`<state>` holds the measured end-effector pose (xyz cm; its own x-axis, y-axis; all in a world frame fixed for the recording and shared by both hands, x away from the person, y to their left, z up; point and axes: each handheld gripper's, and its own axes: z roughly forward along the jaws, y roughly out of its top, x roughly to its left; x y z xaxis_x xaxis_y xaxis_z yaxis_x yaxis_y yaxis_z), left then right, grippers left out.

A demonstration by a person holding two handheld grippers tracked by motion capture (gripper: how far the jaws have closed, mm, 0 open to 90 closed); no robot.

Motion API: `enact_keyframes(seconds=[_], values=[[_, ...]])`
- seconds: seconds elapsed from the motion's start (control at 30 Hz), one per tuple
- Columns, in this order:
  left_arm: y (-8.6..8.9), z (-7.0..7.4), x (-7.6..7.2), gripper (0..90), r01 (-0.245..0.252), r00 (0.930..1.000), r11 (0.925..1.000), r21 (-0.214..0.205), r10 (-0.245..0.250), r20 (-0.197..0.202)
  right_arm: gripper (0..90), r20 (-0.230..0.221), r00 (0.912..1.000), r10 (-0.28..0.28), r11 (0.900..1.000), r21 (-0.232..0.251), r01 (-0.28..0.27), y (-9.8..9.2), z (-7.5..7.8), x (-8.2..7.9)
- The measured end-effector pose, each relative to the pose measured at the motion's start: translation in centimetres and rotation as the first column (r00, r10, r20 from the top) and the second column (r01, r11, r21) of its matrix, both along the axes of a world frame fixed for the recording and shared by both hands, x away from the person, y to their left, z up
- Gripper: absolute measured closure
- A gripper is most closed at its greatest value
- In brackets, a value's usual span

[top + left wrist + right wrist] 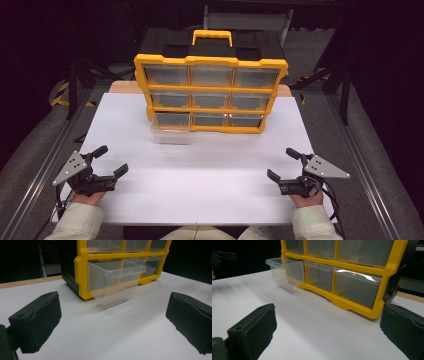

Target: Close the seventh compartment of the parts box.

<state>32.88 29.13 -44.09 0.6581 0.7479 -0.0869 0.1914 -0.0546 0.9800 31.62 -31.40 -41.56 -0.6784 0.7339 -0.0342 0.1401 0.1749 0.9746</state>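
Note:
A yellow and black organizer [210, 92] [82, 277] [352, 302] with clear drawers stands upright at the back of the white table [200, 185]. Its bottom-left drawer [171, 129] [115, 281] [285, 271] is pulled partway out and looks empty. My left gripper [114, 161] [112, 322] rests near the front left, jaws wide apart with nothing between them. At the front right my right gripper [283, 164] [329, 332] is likewise open and empty. Both point toward the organizer from well short of it.
A black handle section with a yellow grip [212, 39] tops the organizer. A wooden strip [125, 86] shows behind the white surface. Metal rails [40, 165] run along both table sides, and dark stands lie beyond. White surface stretches between the grippers and the organizer.

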Motion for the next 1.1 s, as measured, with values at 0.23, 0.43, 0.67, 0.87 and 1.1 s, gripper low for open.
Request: enact_keyframes(seconds=[0.23, 0.43, 0.67, 0.87, 1.1], values=[[0.04, -0.11, 0.16, 0.8, -0.004, 0.9999, 0.9999, -0.01, 0.004, -0.014, 1.4, -0.003, 1.0, 0.003, 1.0, 0.002, -0.003, 0.02, -0.05, 0.05], [0.07, -0.13, 0.2, 0.9, -0.005, 0.9998, 0.9999, -0.011, 0.004, -0.021, 1.4, -0.003, 1.0, 0.004, 1.0, 0.0, -0.004, 0.01, -0.06, 0.05], [0.12, -0.19, 0.38, 1.2, -0.011, 0.9997, 0.9999, -0.01, 0.011, -0.022, 1.4, -0.004, 1.0, 0.008, 1.0, 0.005, -0.008, 0.03, -0.07, 0.07], [0.1, -0.16, 0.38, 1.3, -0.013, 0.9998, 0.9998, -0.014, 0.012, -0.019, 1.4, -0.004, 1.0, 0.006, 1.0, 0.003, -0.006, 0.01, -0.07, 0.05], [0.01, 0.19, 0.21, 1.5, -0.013, 0.9999, 0.9999, -0.001, 0.013, -0.01, 1.4, -0.003, 0.9999, 0.01, 0.9999, 0.002, -0.01, 0.02, -0.06, 0.07]])
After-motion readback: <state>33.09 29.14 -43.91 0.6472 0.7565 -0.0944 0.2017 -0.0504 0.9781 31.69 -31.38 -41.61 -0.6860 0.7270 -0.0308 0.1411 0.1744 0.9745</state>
